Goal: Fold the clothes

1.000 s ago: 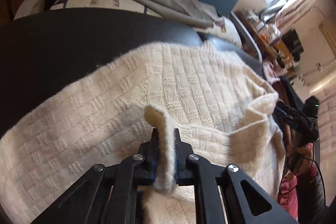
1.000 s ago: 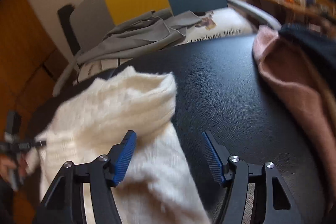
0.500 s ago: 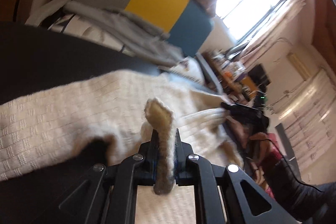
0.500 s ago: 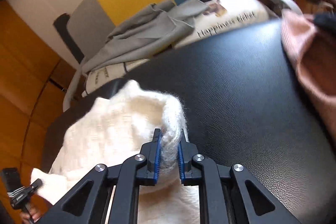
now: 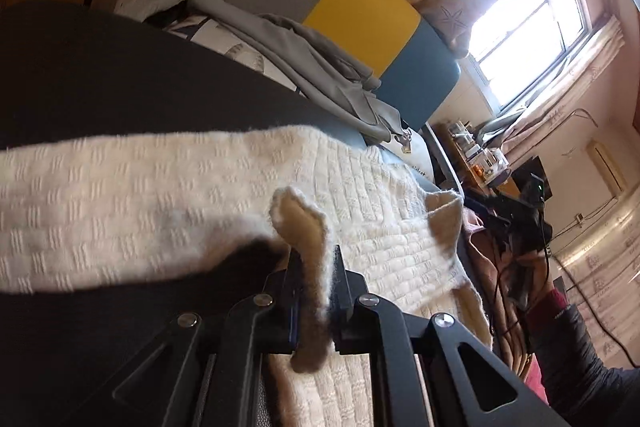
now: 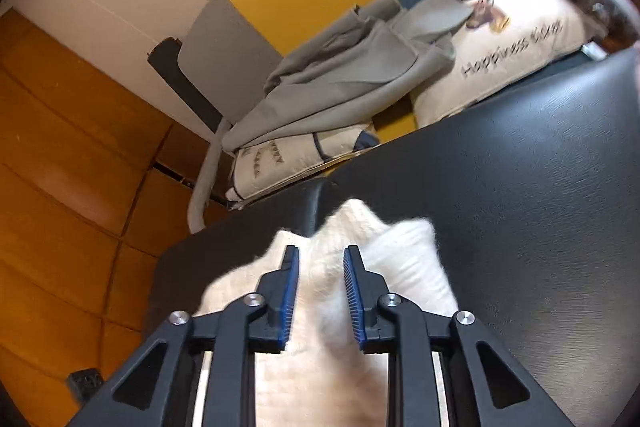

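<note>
Since the earlier frames, both grippers are travelling across the black table point(image 6: 520, 187), dragging the cream knit sweater point(image 5: 160, 195) with them, so that more bare tabletop is showing on the near side of the left gripper point(image 5: 314, 267). That gripper is staying clenched on a fold of the sweater's edge, a tuft standing up between its pads. The right gripper point(image 6: 318, 267) clamped on the fabric half a second ago, and its jaws have just been opening again; a bunched corner of the sweater is sitting between the blue pads point(image 6: 290, 291), but whether they are still pressing on it cannot be told.

Most of the sweater is lying spread flat on the table, its far edge running parallel to the table's far edge with a band of black surface between them. Beyond that edge a chair with grey, yellow and blue panels point(image 5: 360, 7) is standing, with a grey garment point(image 6: 340, 83) draped over printed cushions point(image 6: 508, 43) on its seat. Right of the sweater, in the left wrist view, a pinkish garment point(image 5: 480, 239) is lying at the table's end, and past it a bright window point(image 5: 528, 23) with curtains is lighting the room. Left of the table, in the right wrist view, orange wooden flooring point(image 6: 60, 167) is lying open.
</note>
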The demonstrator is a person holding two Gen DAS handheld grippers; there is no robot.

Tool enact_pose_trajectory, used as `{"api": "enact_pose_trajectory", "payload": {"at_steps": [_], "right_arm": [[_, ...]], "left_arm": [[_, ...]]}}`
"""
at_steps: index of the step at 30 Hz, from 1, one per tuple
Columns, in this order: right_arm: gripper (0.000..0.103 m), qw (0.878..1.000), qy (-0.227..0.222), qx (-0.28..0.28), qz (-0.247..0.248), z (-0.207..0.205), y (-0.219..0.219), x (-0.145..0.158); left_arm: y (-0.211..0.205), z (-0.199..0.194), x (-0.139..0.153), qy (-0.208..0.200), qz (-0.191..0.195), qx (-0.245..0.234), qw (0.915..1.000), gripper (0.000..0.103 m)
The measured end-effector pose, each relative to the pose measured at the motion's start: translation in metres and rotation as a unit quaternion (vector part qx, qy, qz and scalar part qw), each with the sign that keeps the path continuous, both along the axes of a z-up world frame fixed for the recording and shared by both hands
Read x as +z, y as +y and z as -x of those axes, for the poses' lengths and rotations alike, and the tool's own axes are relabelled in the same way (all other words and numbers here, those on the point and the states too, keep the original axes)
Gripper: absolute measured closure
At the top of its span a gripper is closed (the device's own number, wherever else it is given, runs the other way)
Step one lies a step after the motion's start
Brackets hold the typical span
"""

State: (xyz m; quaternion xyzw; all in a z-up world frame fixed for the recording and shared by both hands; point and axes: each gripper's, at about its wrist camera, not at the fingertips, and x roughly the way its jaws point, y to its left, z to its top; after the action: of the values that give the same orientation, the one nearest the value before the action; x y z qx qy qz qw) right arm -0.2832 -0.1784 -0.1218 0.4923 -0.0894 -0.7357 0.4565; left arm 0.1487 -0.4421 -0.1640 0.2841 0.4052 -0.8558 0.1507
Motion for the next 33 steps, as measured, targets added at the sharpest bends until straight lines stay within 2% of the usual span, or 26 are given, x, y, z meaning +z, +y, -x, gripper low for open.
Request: {"api": "enact_pose_trajectory", "payload": {"at_steps": [4,6,12,16,17,18,19,21,22,25,27,28,30,32,33], "right_arm": [[0.075,0.992,0.083,0.016,-0.095,-0.019,0.033,0.000],[0.075,0.986,0.105,0.025,-0.129,-0.026,0.047,-0.007],[0.075,0.981,0.102,0.065,-0.152,-0.033,0.036,-0.036],[0.057,0.965,0.131,0.085,-0.209,-0.039,0.013,-0.061],[0.057,0.963,0.140,0.087,-0.215,-0.040,0.012,-0.063],[0.058,0.959,0.149,0.090,-0.222,-0.042,0.010,-0.064],[0.063,0.957,0.156,0.092,-0.227,-0.044,0.010,-0.066],[0.081,0.952,0.169,0.094,-0.237,-0.049,0.012,-0.060],[0.087,0.949,0.180,0.094,-0.242,-0.052,0.014,-0.056],[0.091,0.946,0.218,0.063,-0.232,-0.059,0.029,-0.032],[0.100,0.949,0.225,0.006,-0.222,-0.052,0.053,-0.018],[0.101,0.949,0.225,-0.023,-0.218,-0.047,0.064,-0.013],[0.101,0.950,0.194,-0.079,-0.232,-0.027,0.090,-0.021],[0.101,0.955,0.155,-0.096,-0.234,-0.015,0.110,-0.035],[0.101,0.964,0.140,-0.087,-0.211,-0.015,0.116,-0.037]], "left_arm": [[0.002,0.002,-0.001,0.008,-0.009,0.000,0.9999,0.093],[0.004,0.004,0.002,0.010,-0.008,-0.004,0.9999,0.093],[0.018,0.013,0.015,-0.003,0.006,-0.021,0.9998,0.093],[0.027,0.023,0.021,-0.012,0.017,-0.033,0.9993,0.093],[0.029,0.026,0.022,-0.014,0.019,-0.039,0.9990,0.093],[0.031,0.030,0.024,-0.014,0.023,-0.044,0.9987,0.093],[0.034,0.034,0.028,-0.015,0.031,-0.048,0.9983,0.093],[0.039,0.039,0.037,-0.009,0.048,-0.054,0.9974,0.093],[0.041,0.039,0.045,0.009,0.055,-0.056,0.9969,0.093],[0.046,0.034,0.068,0.067,0.073,-0.061,0.9932,0.093],[0.047,0.032,0.072,0.088,0.072,-0.061,0.9916,0.091],[0.047,0.032,0.066,0.077,0.070,-0.054,0.9931,0.091],[0.046,0.033,0.048,0.040,0.058,-0.048,0.9964,0.091],[0.044,0.025,0.027,0.018,0.035,-0.041,0.9984,0.091],[0.043,0.019,0.016,0.008,0.024,-0.038,0.9990,0.091]]}}
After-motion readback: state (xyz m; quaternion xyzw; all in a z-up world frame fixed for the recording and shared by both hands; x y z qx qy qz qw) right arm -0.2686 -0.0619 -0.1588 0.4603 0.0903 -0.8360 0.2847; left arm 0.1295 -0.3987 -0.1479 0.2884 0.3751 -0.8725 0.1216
